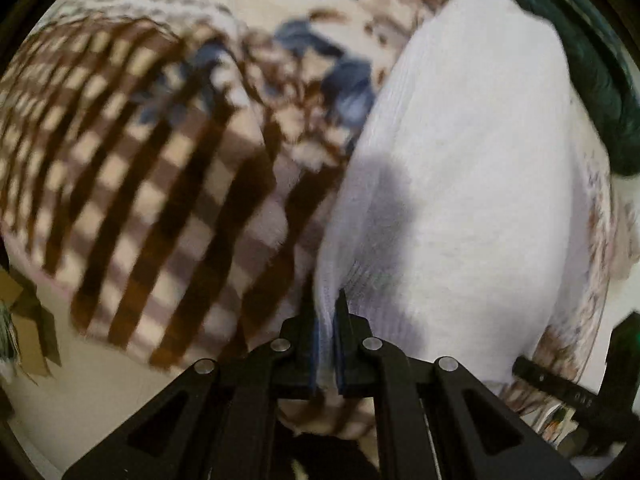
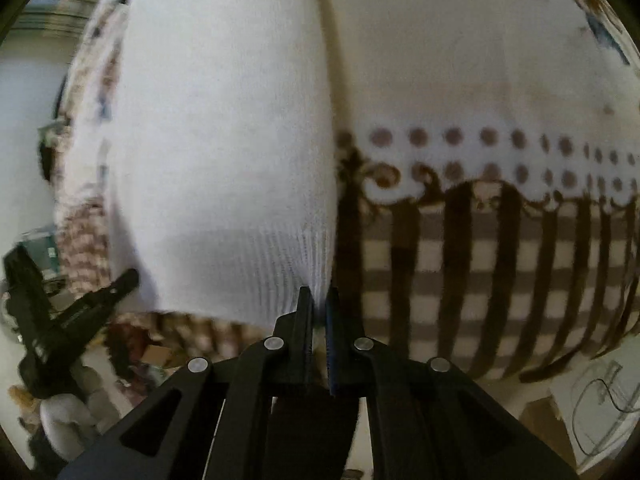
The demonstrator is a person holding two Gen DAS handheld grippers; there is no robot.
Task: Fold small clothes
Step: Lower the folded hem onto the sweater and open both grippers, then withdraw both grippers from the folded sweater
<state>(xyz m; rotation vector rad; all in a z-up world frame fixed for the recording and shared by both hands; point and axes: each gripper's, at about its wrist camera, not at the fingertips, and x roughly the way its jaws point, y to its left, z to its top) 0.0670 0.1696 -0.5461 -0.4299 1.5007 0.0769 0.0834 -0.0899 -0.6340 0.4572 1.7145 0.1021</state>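
On the patterned blanket, one white knitted garment lay spread, pinched at two corners.

The single checked, dotted and floral blanket lay under it; the left gripper was clamped on the garment's ribbed edge, the right gripper likewise closed tight on its ribbed hem corner.

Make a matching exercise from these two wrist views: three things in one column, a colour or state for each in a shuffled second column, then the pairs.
Things:
1. white garment
2. blanket
3. left gripper

Descriptions:
A. brown and cream checks
B. shut on the ribbed edge of the cloth
C. plain, lying on the patterned cover

Pairs: 1-C, 2-A, 3-B
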